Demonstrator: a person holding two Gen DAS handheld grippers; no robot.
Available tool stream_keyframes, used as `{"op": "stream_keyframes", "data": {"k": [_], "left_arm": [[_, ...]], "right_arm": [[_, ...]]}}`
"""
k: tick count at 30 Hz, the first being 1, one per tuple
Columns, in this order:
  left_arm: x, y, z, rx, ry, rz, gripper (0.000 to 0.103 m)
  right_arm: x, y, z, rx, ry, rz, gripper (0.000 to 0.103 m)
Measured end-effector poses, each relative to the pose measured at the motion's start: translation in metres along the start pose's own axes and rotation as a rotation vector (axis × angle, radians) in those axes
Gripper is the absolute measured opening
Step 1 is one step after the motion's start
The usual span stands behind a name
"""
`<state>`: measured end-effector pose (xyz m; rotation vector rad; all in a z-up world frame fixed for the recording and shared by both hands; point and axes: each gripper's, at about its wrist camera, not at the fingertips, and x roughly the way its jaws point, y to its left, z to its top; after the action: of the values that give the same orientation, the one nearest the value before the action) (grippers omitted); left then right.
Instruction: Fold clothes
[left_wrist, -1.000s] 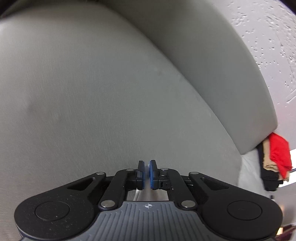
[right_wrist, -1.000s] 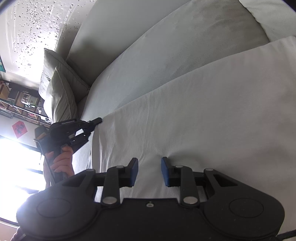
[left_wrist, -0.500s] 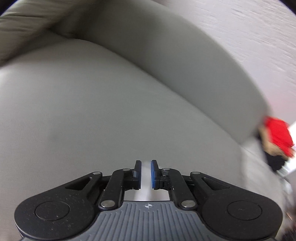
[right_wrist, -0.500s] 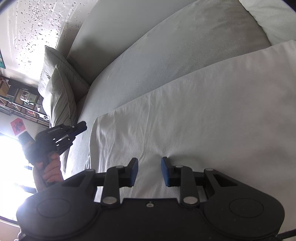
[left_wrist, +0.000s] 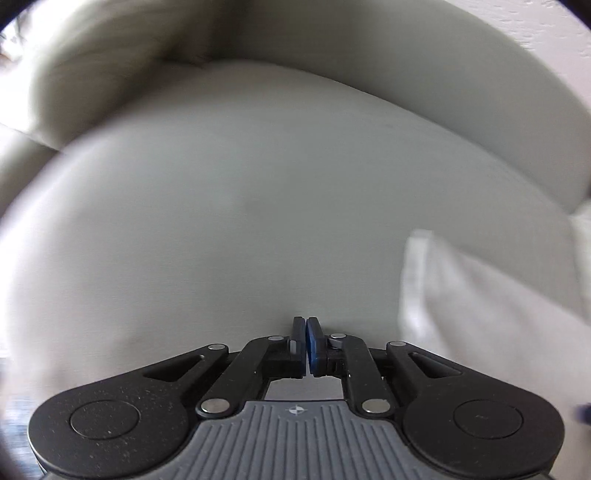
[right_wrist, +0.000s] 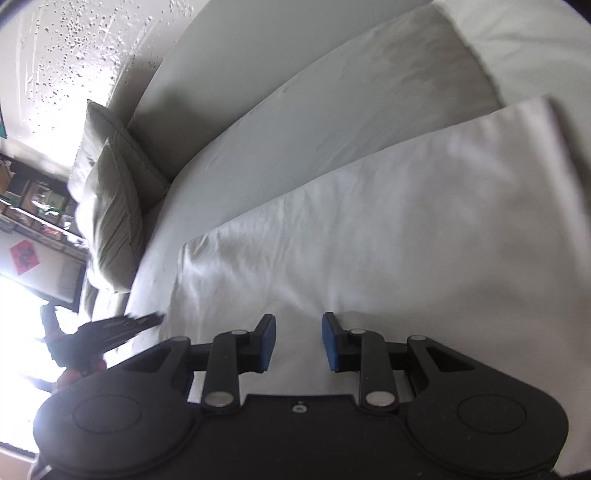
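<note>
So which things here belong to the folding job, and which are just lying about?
Job:
- white cloth spread on the sofa
- left gripper, fingers together
- right gripper, fingers apart

Lying about:
- sofa seat cushion
- throw pillows
- red wall sign

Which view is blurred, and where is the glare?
Left wrist view: motion blur smears the sofa and white cloth; only the left hand-held gripper is sharp. Right wrist view: mostly sharp, window blown out at lower left.

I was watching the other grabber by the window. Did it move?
Yes. The left gripper moved down and toward the white cloth's corner, away from the pillows.
</note>
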<state>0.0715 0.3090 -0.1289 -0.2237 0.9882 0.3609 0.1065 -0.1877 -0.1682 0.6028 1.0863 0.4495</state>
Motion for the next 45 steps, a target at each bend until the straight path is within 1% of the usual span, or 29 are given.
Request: {"op": "stream_keyframes", "data": {"k": [1,2,4,5,6,7,10,12,15,18,21,22,23,24,29,31,32,33,35,36,37,38,39,40,41,42,43,44,45], "left_arm": [[-0.008,0.002,-0.004,0.002,-0.016,0.017,0.006],[-0.011,0.0,-0.007,-0.003,-0.01,-0.027,0.006],[-0.017,-0.005,-0.013,-0.015,0.008,-0.13,0.019],[-0.02,-0.008,-0.016,-0.021,0.017,-0.182,0.033],[-0.022,-0.01,-0.018,-0.027,0.025,-0.234,0.033],[-0.025,-0.013,-0.021,-0.033,0.034,-0.285,0.032],[-0.016,-0.018,-0.025,-0.048,0.086,-0.279,0.026],[-0.009,-0.014,-0.022,-0.077,0.113,-0.31,0.016],[-0.006,-0.007,-0.018,-0.135,0.134,-0.35,0.015],[-0.009,-0.001,-0.025,-0.203,0.153,-0.404,0.015],[-0.002,0.0,-0.026,-0.24,0.198,-0.445,0.016],[-0.001,-0.002,-0.027,-0.229,0.2,-0.421,0.015],[-0.001,-0.004,-0.027,-0.215,0.199,-0.392,0.007],[-0.005,-0.007,-0.027,-0.188,0.175,-0.36,0.002],[-0.027,-0.025,-0.036,-0.046,0.059,-0.161,0.0],[-0.035,-0.033,-0.04,0.011,0.015,-0.076,0.004],[-0.042,-0.034,-0.042,0.005,-0.026,-0.076,0.009],[-0.048,-0.035,-0.045,-0.005,-0.07,-0.082,0.008],[-0.06,-0.037,-0.046,-0.011,-0.136,-0.17,0.01],[-0.063,-0.038,-0.045,-0.009,-0.15,-0.232,0.01],[-0.062,-0.043,-0.043,-0.003,-0.152,-0.29,0.01],[-0.054,-0.055,-0.039,0.004,-0.142,-0.333,0.011],[-0.045,-0.065,-0.036,0.014,-0.11,-0.35,0.011],[-0.036,-0.074,-0.032,0.023,-0.076,-0.363,0.011],[-0.019,-0.089,-0.029,0.025,-0.019,-0.351,0.013],[-0.006,-0.096,-0.027,0.026,0.047,-0.312,0.015],[0.002,-0.098,-0.029,0.028,0.089,-0.254,0.016],[0.001,-0.097,-0.03,0.025,0.091,-0.23,0.016],[-0.001,-0.095,-0.032,0.022,0.089,-0.211,0.016]], "right_arm": [[-0.007,0.0,-0.003,-0.004,-0.017,-0.018,0.034],[-0.015,0.0,-0.006,-0.009,-0.035,-0.037,0.038],[-0.029,0.0,-0.013,-0.031,-0.057,-0.053,0.044],[-0.035,-0.002,-0.017,-0.035,-0.067,-0.063,0.048],[-0.039,-0.004,-0.021,-0.036,-0.076,-0.073,0.049],[-0.043,-0.006,-0.024,-0.029,-0.082,-0.081,0.049],[-0.049,-0.013,-0.032,0.016,-0.095,-0.071,0.049],[-0.052,-0.017,-0.038,0.036,-0.1,-0.074,0.049],[-0.053,-0.02,-0.043,0.046,-0.104,-0.071,0.049],[-0.053,-0.023,-0.044,0.047,-0.101,-0.065,0.05],[-0.052,-0.028,-0.042,0.054,-0.095,-0.057,0.05],[-0.051,-0.028,-0.042,0.055,-0.094,-0.057,0.051],[-0.051,-0.028,-0.041,0.056,-0.094,-0.057,0.052],[-0.05,-0.027,-0.041,0.053,-0.094,-0.058,0.053],[-0.048,-0.022,-0.043,0.011,-0.094,-0.077,0.054],[-0.05,-0.02,-0.043,-0.006,-0.096,-0.082,0.054],[-0.052,-0.019,-0.044,-0.012,-0.099,-0.085,0.055],[-0.056,-0.019,-0.044,-0.016,-0.117,-0.092,0.055],[-0.065,-0.018,-0.046,-0.025,-0.168,-0.112,0.054],[-0.068,-0.019,-0.046,-0.029,-0.191,-0.122,0.053],[-0.067,-0.02,-0.044,-0.03,-0.208,-0.129,0.044],[-0.066,-0.021,-0.042,-0.029,-0.223,-0.137,0.03],[-0.065,-0.025,-0.04,-0.018,-0.229,-0.161,0.026],[-0.064,-0.029,-0.039,-0.003,-0.232,-0.189,0.025],[-0.063,-0.033,-0.037,0.012,-0.236,-0.217,0.025],[-0.061,-0.037,-0.035,0.027,-0.239,-0.246,0.022],[-0.06,-0.041,-0.034,0.042,-0.242,-0.274,0.016],[-0.059,-0.045,-0.032,0.057,-0.245,-0.302,0.011],[-0.058,-0.049,-0.03,0.071,-0.249,-0.331,0.011]]}}
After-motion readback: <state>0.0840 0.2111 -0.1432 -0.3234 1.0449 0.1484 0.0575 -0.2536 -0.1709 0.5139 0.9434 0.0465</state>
